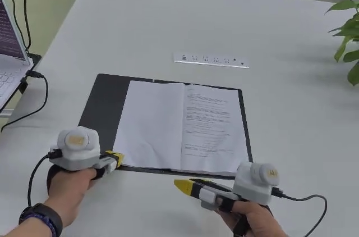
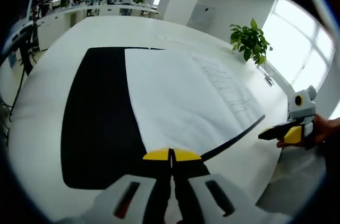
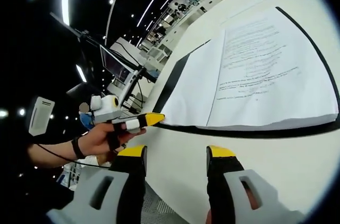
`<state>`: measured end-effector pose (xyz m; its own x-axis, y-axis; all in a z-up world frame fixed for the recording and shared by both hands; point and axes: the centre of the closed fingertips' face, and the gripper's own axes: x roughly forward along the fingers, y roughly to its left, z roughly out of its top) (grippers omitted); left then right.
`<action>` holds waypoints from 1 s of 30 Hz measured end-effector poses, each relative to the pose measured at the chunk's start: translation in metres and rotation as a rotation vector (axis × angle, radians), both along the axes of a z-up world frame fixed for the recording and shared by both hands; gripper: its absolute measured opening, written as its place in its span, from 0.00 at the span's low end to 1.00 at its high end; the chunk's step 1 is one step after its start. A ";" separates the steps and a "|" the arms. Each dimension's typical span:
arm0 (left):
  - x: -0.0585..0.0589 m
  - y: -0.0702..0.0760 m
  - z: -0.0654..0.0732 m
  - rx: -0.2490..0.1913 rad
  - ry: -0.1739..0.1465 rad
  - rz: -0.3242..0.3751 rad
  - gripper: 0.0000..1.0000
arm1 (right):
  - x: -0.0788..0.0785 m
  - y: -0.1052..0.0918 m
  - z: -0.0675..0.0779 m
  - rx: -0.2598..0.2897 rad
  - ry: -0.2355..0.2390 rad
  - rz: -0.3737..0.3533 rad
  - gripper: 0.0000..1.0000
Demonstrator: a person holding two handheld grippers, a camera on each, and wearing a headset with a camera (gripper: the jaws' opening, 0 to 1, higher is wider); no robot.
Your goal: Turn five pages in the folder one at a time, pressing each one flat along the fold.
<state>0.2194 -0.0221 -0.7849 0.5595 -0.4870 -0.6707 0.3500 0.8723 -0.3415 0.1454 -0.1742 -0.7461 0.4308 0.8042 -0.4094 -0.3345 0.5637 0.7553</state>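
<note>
Folder (image 1: 104, 108) lies open; left gripper (image 2: 171, 155) jaws together, right gripper (image 3: 176, 152) jaws apart.

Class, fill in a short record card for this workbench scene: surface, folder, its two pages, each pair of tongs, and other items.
Surface: white table
Folder: black flat folder, lying open
Left page: blank white sheet
Right page: white sheet of printed text
Left tongs: shut, at the blank sheet's near corner; cannot tell whether they pinch it
Right tongs: open, over the table by the folder's near edge, holding nothing
Other: open laptop, green leafy plant, socket strip set in the table
</note>
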 end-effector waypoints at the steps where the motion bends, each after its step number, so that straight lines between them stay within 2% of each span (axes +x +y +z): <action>1: -0.001 0.001 -0.005 0.006 0.014 0.002 0.00 | -0.001 0.000 -0.001 -0.002 0.001 0.002 0.44; 2: -0.006 0.005 -0.007 0.023 0.025 0.007 0.00 | -0.001 0.000 -0.002 -0.005 0.002 0.006 0.43; 3: -0.003 0.002 -0.002 -0.009 0.005 0.024 0.00 | -0.001 0.000 -0.002 -0.008 0.003 0.010 0.43; 4: -0.007 0.003 -0.001 -0.004 0.011 0.023 0.00 | -0.002 0.001 -0.003 -0.017 0.002 0.019 0.43; 7: -0.012 0.000 0.007 0.017 -0.006 0.004 0.00 | -0.002 0.003 -0.005 -0.031 -0.001 0.034 0.42; 11: -0.012 -0.001 0.012 0.000 0.006 0.026 0.00 | -0.002 0.009 -0.006 -0.027 0.003 0.054 0.41; 16: -0.013 -0.003 0.014 -0.003 -0.004 0.032 0.00 | 0.002 0.013 -0.011 -0.054 0.003 0.098 0.34; 23: -0.008 -0.002 0.011 -0.010 -0.004 0.038 0.00 | 0.031 0.015 -0.006 -0.047 -0.030 0.081 0.27; 26: -0.006 -0.002 0.010 -0.008 0.000 0.032 0.00 | 0.048 0.014 -0.006 -0.077 -0.059 0.089 0.26; 30: -0.004 -0.001 0.007 -0.014 0.003 0.033 0.00 | 0.070 0.011 -0.003 -0.074 -0.073 0.068 0.22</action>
<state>0.2155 -0.0232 -0.7776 0.5731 -0.4778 -0.6658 0.3201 0.8784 -0.3548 0.2153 -0.1627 -0.7492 0.4066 0.8018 -0.4380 -0.4266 0.5906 0.6850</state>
